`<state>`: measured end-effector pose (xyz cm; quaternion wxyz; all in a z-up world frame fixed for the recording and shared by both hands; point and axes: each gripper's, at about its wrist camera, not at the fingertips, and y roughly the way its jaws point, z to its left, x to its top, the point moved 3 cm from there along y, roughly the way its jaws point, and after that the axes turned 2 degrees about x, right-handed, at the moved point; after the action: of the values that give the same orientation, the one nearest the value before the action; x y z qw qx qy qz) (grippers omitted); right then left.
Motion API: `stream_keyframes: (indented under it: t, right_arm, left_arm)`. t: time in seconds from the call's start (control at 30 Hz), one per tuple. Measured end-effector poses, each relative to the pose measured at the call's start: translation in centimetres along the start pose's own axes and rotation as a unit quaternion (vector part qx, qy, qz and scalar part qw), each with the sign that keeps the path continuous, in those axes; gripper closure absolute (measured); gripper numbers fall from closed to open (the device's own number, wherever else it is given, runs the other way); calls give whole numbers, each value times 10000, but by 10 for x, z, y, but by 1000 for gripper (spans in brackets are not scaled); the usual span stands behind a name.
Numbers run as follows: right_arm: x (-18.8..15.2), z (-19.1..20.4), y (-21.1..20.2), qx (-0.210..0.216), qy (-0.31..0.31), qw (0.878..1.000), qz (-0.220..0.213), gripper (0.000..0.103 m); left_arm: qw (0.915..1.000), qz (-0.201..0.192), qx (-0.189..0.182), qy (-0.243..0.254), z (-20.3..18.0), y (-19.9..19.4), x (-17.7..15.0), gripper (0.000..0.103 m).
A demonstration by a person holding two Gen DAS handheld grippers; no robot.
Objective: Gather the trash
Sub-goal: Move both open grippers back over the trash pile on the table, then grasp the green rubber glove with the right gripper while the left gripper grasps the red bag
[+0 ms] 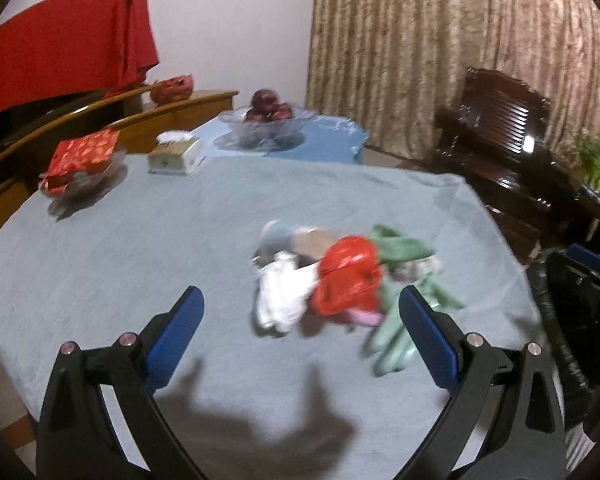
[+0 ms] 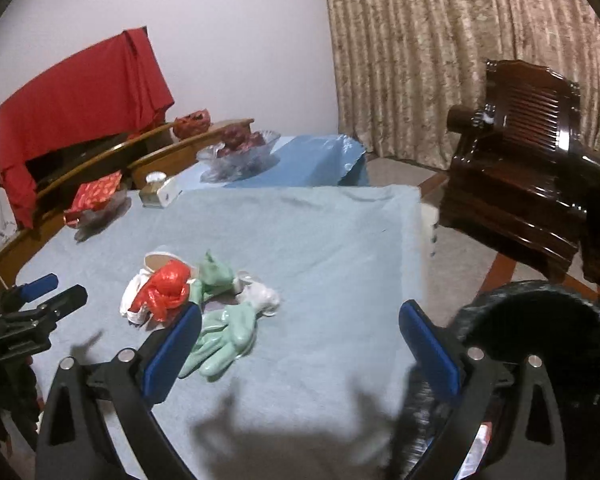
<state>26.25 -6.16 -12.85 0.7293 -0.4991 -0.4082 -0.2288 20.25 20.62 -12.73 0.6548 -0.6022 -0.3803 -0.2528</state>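
The trash pile (image 1: 340,276) lay on the counter (image 1: 180,240) just ahead of the left gripper (image 1: 300,312), the red plastic bag (image 1: 348,276) sitting between its wide-spread fingers (image 1: 180,328). No grab yet; this looked like the approach. The right gripper (image 2: 300,328) hung wide and empty too, a green glove (image 2: 224,340) by its left finger, the black bin (image 2: 540,340) beyond its right. Next, I reckoned: lower and pinch.

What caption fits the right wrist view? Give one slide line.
Open right gripper hovers over blue tablecloth near trash pile, black bin beside it.
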Motion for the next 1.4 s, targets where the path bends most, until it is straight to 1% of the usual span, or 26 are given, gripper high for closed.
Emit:
stream_keyframes:
  t: [0.1,0.27,0.37,0.5,0.57,0.7,0.8,0.83,0.9,0.97,1.07,1.27,1.4]
  right_arm:
    - [-8,8,19,-18,74,9999,91,6]
    - [-19,18,48,-61,51,9996,278,8]
    - [-24,22,65,-55,88,9990,442,14]
    - [-28,31,86,-23,67,9978,660,20]
    - [-30,33,95,-20,38,9967,809,26]
    - [-33,36,110,144,198,9942,1044,32]
    - [-34,39,117,407,270,9918,1184,50]
    - [-35,41,119,541,265,9906,1232,60]
    - [-36,45,119,641,176,9897,1265,72]
    - [-36,46,117,692,147,9897,1244,77]
    - [-35,44,112,730,157,9896,1233,80]
    - [-26,32,99,610,129,9913,1161,80]
    - [-20,21,88,329,-106,9935,1082,80]
  left_arm:
    - [9998,116,106,-87,11,14,-6,8]
    - [9995,213,201,-140,19,33,-16,8]
    - [9993,251,211,-182,21,42,-18,8]
    - [9991,282,196,-239,24,51,-19,8]
    - [9991,300,169,-258,24,55,-19,8]
    - [9993,280,138,-221,22,59,-18,8]
    - [9992,300,112,-249,21,62,-18,8]
    - [9991,305,104,-262,21,63,-18,8]
    - [9991,309,84,-270,19,64,-18,8]
    - [9992,315,56,-257,17,65,-18,8]
    - [9993,300,15,-211,11,64,-17,8]
    - [9996,227,-87,-131,-1,60,-12,8]
    - [9997,148,-192,-43,-15,59,-8,8]
